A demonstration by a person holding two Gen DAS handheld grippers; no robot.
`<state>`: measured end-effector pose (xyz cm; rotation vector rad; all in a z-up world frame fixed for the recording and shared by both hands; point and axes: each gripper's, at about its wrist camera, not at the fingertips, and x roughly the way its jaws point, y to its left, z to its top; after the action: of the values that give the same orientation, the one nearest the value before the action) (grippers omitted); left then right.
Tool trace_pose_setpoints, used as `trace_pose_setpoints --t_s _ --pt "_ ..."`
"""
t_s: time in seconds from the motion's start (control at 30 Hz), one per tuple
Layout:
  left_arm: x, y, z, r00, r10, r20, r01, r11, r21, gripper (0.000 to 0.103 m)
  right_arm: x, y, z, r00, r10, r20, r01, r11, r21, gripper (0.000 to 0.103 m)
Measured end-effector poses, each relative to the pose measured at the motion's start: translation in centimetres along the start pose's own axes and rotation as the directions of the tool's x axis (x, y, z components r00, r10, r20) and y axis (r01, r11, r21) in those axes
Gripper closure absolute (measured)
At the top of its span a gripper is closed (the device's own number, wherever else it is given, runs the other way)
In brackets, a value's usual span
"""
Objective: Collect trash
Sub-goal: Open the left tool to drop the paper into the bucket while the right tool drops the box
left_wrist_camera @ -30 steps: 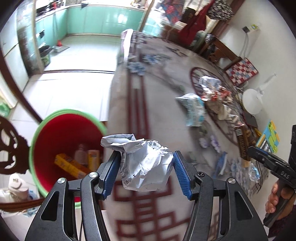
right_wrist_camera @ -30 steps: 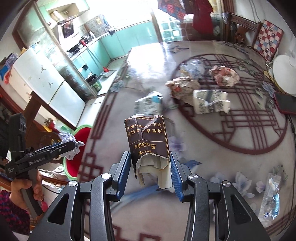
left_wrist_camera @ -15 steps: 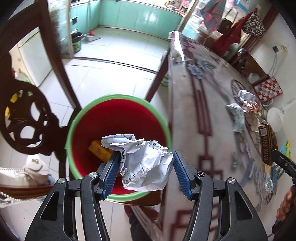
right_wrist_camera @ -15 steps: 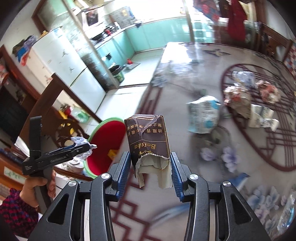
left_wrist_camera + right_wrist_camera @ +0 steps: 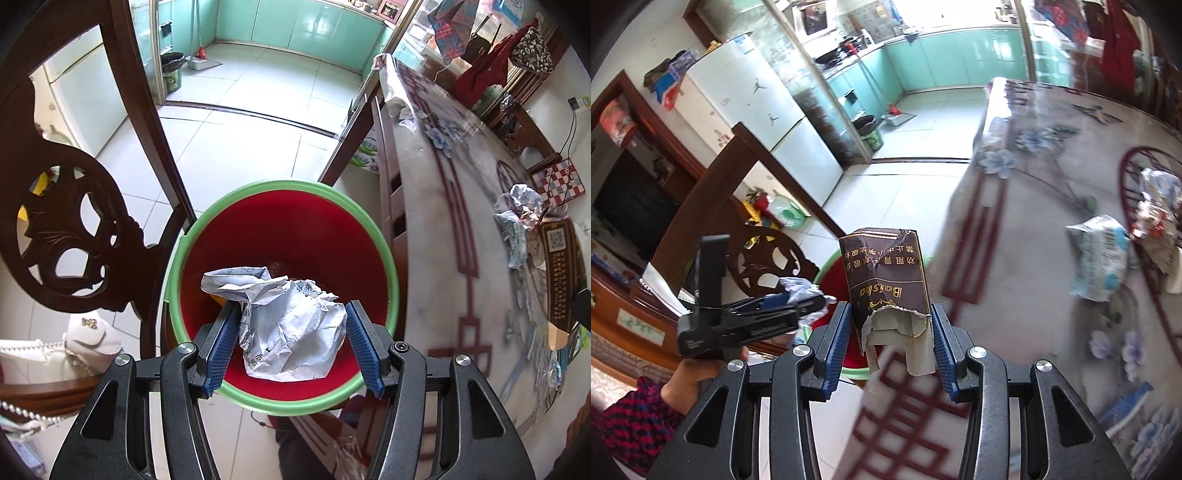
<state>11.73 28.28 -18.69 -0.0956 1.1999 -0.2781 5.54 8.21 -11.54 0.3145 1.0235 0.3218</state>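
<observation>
My left gripper [image 5: 291, 339] is shut on a crumpled white paper ball [image 5: 288, 328] and holds it right above the red bin with a green rim [image 5: 295, 236] on the floor beside the table. My right gripper [image 5: 888, 341] is shut on a torn brown cigarette box [image 5: 886, 277] over the table's left edge; the bin [image 5: 831, 269] shows partly behind it. The left gripper [image 5: 798, 299] with its paper also shows in the right wrist view. More trash lies on the table: a blue-white wrapper [image 5: 1099, 254] and crumpled papers [image 5: 521, 203].
A carved dark wooden chair [image 5: 74, 236] stands just left of the bin. The long patterned table [image 5: 461, 221] runs along the right of the bin. White floor tiles stretch toward a kitchen with green cabinets and a fridge [image 5: 757, 122].
My left gripper has carried the paper ball from over the table to right above the bin. My right gripper has swung left with the box toward the table edge and bin.
</observation>
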Motion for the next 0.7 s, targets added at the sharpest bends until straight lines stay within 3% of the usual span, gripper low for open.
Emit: trace_pose_setpoints --t_s 0.33,0.53,0.7 --pt "1.1 0.0 0.5 0.999 -0.043 -0.029 0.043 0.999 0.012 0.046 2.7 2.9 1.6 0.999 0.018 -0.031 -0.02 0.998 -0.065 0.063" --pt "1.2 -0.3 0.9 0.999 -0.048 -0.02 0.048 0.999 0.005 0.027 3.6 3.3 2.3 0.998 0.044 -0.037 -0.046 0.997 -0.061 0.059" --pt "0.5 0.3 0.9 0.998 -0.057 -0.013 0.057 0.998 -0.027 0.027 3.9 3.4 2.5 0.998 0.055 -0.037 -0.057 0.997 -0.057 0.059"
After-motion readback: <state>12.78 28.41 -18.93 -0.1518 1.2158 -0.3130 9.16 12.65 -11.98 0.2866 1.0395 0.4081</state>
